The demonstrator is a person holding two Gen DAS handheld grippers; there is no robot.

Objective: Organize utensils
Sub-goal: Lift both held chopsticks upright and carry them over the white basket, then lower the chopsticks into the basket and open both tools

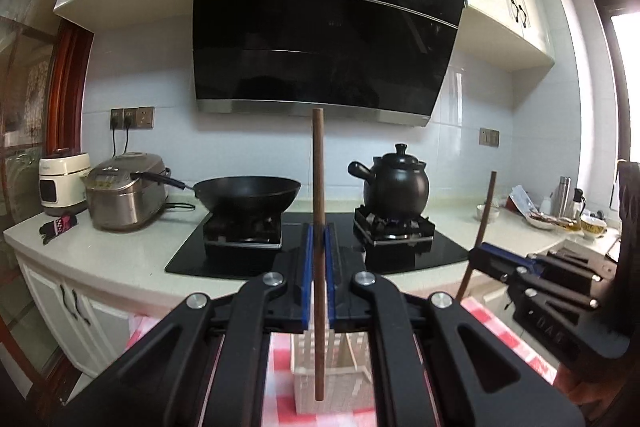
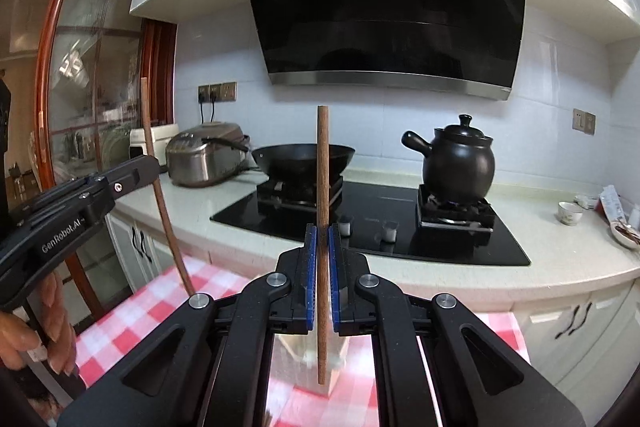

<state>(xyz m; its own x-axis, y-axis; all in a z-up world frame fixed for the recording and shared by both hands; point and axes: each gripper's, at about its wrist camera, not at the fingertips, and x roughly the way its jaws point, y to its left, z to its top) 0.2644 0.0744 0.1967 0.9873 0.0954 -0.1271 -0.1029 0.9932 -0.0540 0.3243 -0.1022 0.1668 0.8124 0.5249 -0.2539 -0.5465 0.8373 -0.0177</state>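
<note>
Holder: a white slatted utensil basket (image 1: 320, 393) stands on the red-and-white checked cloth (image 2: 132, 311), near, below both grippers; a pale stick leans inside it, and its other contents cannot be told.
Chopsticks: two dark wooden ones, one per gripper.
Left chopstick (image 1: 319, 251): long axis upright, top end level with the hood's lower edge, bottom end hanging in front of the basket, apart from the cloth.
Right chopstick (image 2: 323, 247): also upright, lower tip above a blurred pale container.
Left gripper (image 1: 319, 243): blue pads clamped on the left chopstick at mid-length.
Right gripper (image 2: 322, 247): pads closed on the right chopstick in the same way.
Hand (image 2: 48, 331): wraps the left gripper's handle, near left.
Far counter: one black wok (image 1: 248, 193) on the left burner, one black clay pot (image 1: 394, 187) on the right burner, both on the black hob (image 2: 384, 223).
Far left: two rice cookers, one steel (image 1: 126, 197), one white (image 1: 64, 183).
Far right: a few cups and bowls, too small to count.
</note>
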